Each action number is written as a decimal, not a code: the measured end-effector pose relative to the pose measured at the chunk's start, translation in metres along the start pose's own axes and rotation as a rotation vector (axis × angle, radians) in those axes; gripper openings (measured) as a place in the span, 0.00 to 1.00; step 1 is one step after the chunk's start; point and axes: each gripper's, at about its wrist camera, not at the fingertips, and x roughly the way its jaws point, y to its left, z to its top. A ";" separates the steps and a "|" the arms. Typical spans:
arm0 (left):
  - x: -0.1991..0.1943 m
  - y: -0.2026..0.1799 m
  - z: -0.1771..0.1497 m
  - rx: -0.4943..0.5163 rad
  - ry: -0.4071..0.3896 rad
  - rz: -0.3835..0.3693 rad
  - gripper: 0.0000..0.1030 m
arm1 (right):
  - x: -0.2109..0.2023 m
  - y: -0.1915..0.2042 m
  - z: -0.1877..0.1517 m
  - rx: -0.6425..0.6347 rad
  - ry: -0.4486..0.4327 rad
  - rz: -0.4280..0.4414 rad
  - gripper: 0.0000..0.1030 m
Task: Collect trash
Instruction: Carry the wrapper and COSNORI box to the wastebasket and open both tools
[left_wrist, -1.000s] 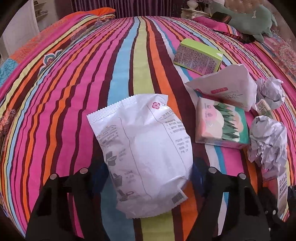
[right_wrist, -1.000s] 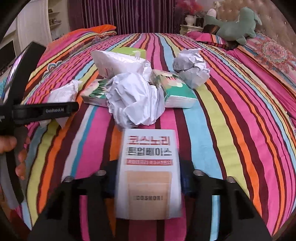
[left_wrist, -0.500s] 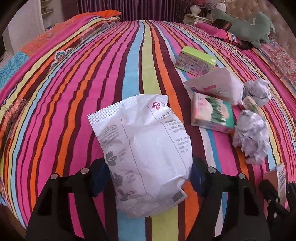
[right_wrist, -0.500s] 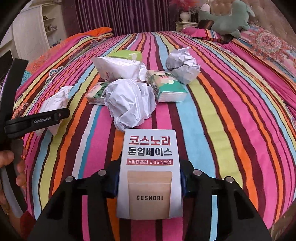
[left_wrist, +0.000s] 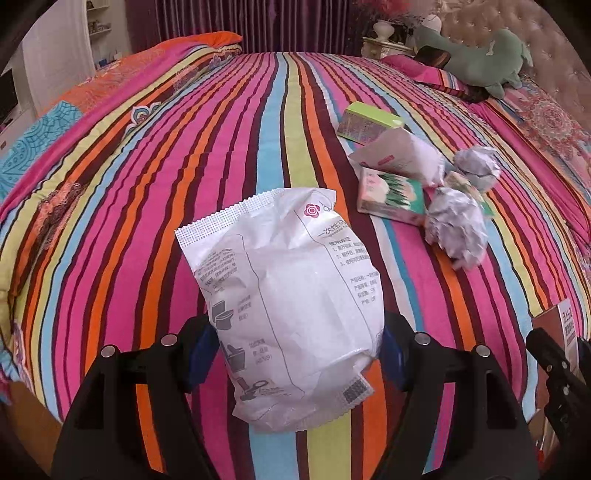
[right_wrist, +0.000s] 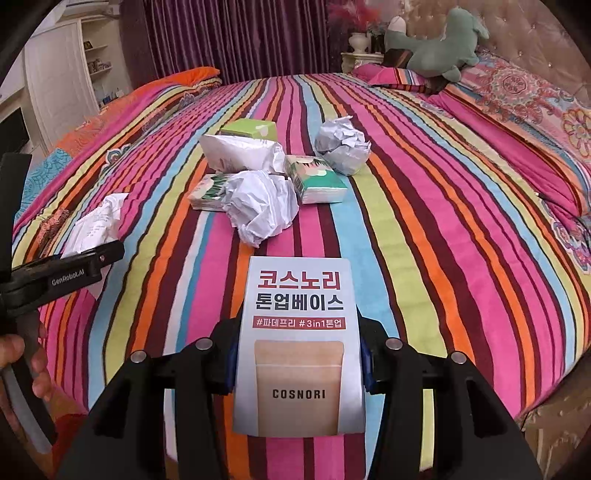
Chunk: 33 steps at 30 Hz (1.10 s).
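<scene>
Both loads have lifted back from the bed (right_wrist: 424, 192) since a second ago. The left hand-held gripper (left_wrist: 295, 343) clamps the white packet (left_wrist: 288, 295), the right hand-held gripper (right_wrist: 297, 363) the Cosnori box (right_wrist: 299, 343). Carry-off seems underway; next, both need a bin, none visible, while crumpled paper (right_wrist: 264, 206) waits on the bed.

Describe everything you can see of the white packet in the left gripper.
The white packet is a puffy, crinkled plastic pouch with a serrated sealed top edge, a pink flower logo, grey printed instructions with toilet pictograms and a small code patch near its bottom. It stands roughly upright, leaning a little, clamped at its lower half between the left gripper fingers, held above the striped bedspread, apart from the other litter.
</scene>
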 end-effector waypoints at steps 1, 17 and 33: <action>-0.004 0.000 -0.004 0.003 -0.003 -0.001 0.69 | -0.002 -0.001 -0.002 0.002 -0.001 0.003 0.44; -0.058 0.003 -0.095 0.027 -0.022 -0.055 0.69 | -0.052 0.015 -0.068 0.049 -0.007 0.090 0.44; -0.087 -0.010 -0.200 0.096 0.052 -0.097 0.69 | -0.063 0.026 -0.137 0.022 0.087 0.102 0.44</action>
